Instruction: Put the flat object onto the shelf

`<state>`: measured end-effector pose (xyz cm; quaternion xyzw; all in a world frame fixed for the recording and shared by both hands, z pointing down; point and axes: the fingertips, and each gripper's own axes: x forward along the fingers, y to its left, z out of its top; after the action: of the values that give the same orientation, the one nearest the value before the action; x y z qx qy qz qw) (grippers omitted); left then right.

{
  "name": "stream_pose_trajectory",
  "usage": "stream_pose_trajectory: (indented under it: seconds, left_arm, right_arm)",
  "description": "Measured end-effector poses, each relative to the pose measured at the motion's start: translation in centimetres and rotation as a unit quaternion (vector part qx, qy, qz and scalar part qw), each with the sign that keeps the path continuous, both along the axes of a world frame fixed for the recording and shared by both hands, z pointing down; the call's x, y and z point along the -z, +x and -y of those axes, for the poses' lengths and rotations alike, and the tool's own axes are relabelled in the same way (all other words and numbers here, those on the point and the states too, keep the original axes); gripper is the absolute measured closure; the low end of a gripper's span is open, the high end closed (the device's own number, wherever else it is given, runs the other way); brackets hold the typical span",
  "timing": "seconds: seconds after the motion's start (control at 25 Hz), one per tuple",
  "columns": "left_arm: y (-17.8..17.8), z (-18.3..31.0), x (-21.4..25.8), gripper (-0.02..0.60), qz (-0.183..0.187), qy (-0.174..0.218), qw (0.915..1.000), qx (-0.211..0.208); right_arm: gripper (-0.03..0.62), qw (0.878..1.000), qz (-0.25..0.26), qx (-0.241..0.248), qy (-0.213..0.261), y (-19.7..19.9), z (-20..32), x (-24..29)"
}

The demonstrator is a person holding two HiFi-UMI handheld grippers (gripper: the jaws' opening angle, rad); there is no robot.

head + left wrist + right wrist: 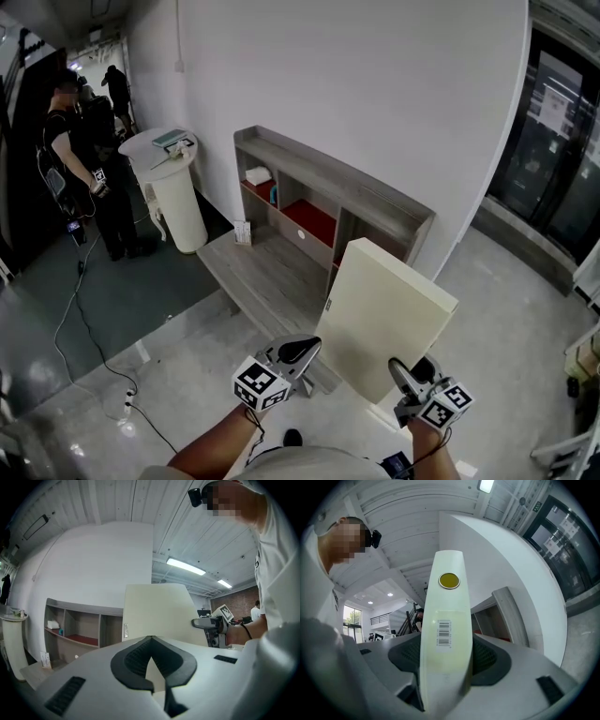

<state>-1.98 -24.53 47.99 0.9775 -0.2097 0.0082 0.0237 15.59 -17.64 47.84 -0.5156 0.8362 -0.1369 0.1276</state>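
The flat object is a large cream box [389,319], held upright and tilted above the floor in front of the grey shelf unit [328,187]. My right gripper [401,373] is shut on its lower right corner. In the right gripper view the box's narrow edge [447,611], with a barcode and a yellow dot, runs up between the jaws of that gripper [445,646]. My left gripper [311,345] is at the box's lower left edge, its jaws together. In the left gripper view this gripper [150,638] has its tips touching, the box [157,613] just beyond and the shelf [75,620] to the left.
The shelf has open compartments, one with a red floor [309,220], and a low grey platform [262,272] in front. A white round stand [173,187] stands to its left. People [75,141] stand at far left. A cable [84,319] lies on the floor. Glass doors [553,159] are at right.
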Motion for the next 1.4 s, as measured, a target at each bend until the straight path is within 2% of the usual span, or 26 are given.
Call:
stream_pose_trajectory:
  seconds: [0.32, 0.64, 1.08, 1.4]
  left_arm:
    - [-2.7, 4.4, 0.1, 0.566, -0.004, 0.003, 0.9998, -0.017]
    - [-2.4, 7.5, 0.1, 0.566, -0.006, 0.004, 0.9998, -0.016]
    - [1.6, 13.3, 3.5, 0.566, -0.012, 0.034, 0.9992, -0.015]
    - [5.4, 18.5, 7.3, 0.566, -0.026, 0.053, 0.9982, -0.013]
  right_arm:
    - [0.307, 1.0, -0.012, -0.006, 0.004, -2.9, 4.5, 0.7]
    - [0.307, 1.0, -0.019, -0.003, 0.019, -2.2, 8.5, 2.1]
    - [0.309, 0.997, -0.042, 0.017, 0.062, 1.3, 15.3, 6.0]
    - [0.307, 0.993, -0.057, 0.032, 0.096, 4.6, 20.7, 11.5]
